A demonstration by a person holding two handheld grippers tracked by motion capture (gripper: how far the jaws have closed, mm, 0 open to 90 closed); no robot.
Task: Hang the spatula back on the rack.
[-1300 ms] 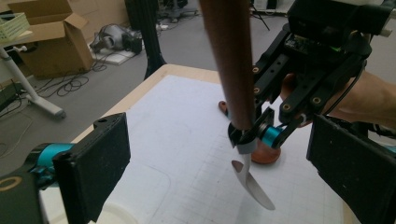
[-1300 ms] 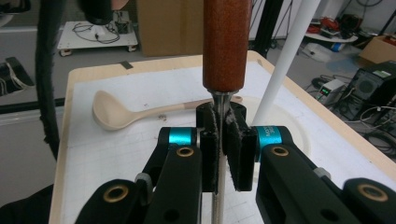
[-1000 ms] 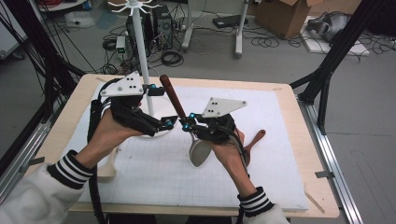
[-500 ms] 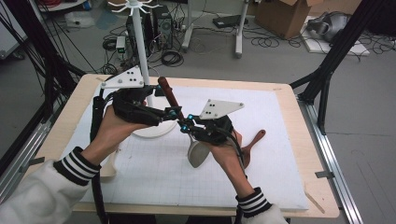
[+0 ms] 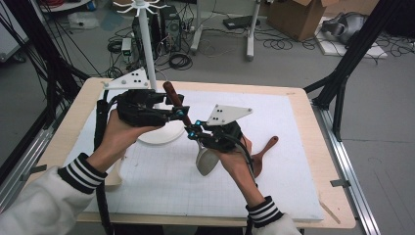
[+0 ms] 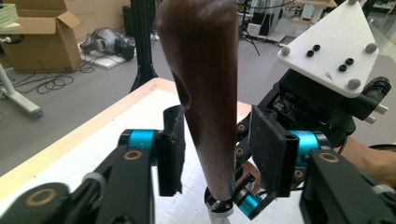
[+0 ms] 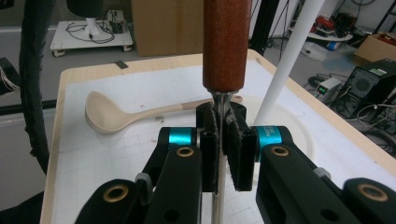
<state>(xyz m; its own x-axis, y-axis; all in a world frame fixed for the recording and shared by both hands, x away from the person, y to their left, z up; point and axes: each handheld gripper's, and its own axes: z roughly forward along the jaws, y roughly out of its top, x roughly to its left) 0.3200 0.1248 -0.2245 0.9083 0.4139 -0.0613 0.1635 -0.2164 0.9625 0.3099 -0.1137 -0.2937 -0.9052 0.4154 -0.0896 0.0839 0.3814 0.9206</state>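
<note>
A utensil with a dark brown wooden handle (image 5: 172, 95), a thin metal shank and a pale grey head (image 5: 205, 161) is held tilted above the white mat. My right gripper (image 5: 192, 131) is shut on the metal shank just below the handle (image 7: 226, 42), its pads (image 7: 208, 144) pinching it. My left gripper (image 5: 180, 111) reaches in from the left with the wooden handle (image 6: 205, 93) between its jaws. Those jaws have just been closing. One pad (image 6: 172, 140) sits close against the wood, while the other pad (image 6: 268, 144) stands a little apart from it.
A white hook stand (image 5: 146, 49) rises from its round base (image 5: 159, 134) behind the grippers. A dark wooden spatula (image 5: 264, 152) lies on the mat (image 5: 293, 147) at the right. A pale wooden ladle (image 7: 107, 116) lies near the table's left edge.
The left gripper's jaws have narrowed around the wooden handle. Both hands and the utensil have stayed where they were.
</note>
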